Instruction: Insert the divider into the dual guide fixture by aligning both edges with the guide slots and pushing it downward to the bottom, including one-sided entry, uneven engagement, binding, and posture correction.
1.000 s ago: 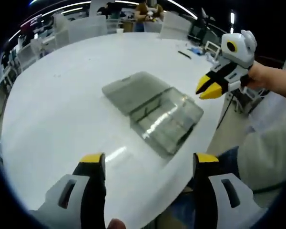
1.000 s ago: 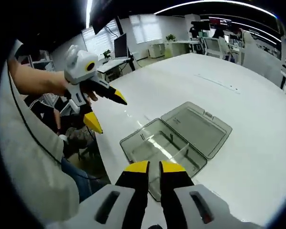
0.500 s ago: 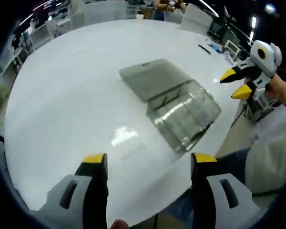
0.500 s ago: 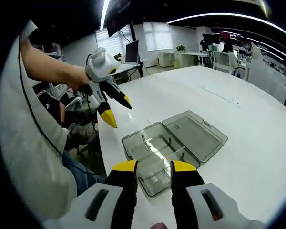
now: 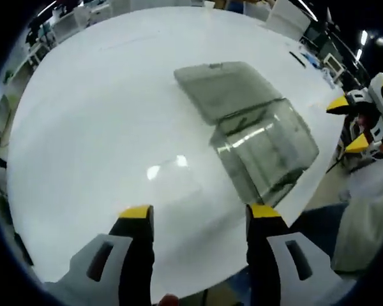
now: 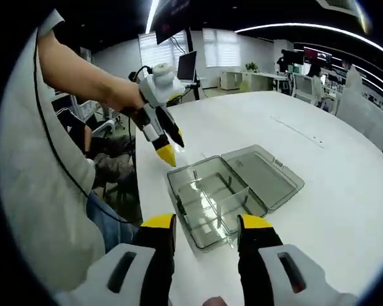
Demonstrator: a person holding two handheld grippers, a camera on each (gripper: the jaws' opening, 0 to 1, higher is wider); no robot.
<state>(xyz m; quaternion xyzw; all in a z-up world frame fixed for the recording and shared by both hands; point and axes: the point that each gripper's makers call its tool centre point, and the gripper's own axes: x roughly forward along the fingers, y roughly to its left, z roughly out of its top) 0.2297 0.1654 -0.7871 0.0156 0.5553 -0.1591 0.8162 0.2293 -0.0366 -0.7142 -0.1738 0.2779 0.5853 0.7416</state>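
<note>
We see the clear fixture box (image 6: 225,196), lid open flat, on the white table (image 5: 96,121). It lies just ahead of the right gripper (image 6: 207,221), jaws apart, empty. Left gripper (image 5: 200,211) likewise spread wide, box ahead-right.

Table (image 5: 102,115): a smooth, glossy white top is seen ahead of the left gripper's jaws; light glare is mirrored on it.
Case (image 6: 217,194): clear, smoke-tinted hard plastic, glossy, with bright reflections along the walls, just ahead of the right gripper's jaws.
Lid (image 5: 225,89): the same tinted translucent plastic, smooth, seen beyond the case body.
Divider (image 6: 233,197): a thin clear plastic sheet is seen inside the case.
Left gripper (image 5: 196,220): matt grey plastic shells, black fingers, yellow tips of a duller finish.
Right gripper (image 6: 205,226): the same matt grey, black and yellow plastic.
Sleeve (image 6: 35,191): pale, matt cloth, left of the right gripper.
</note>
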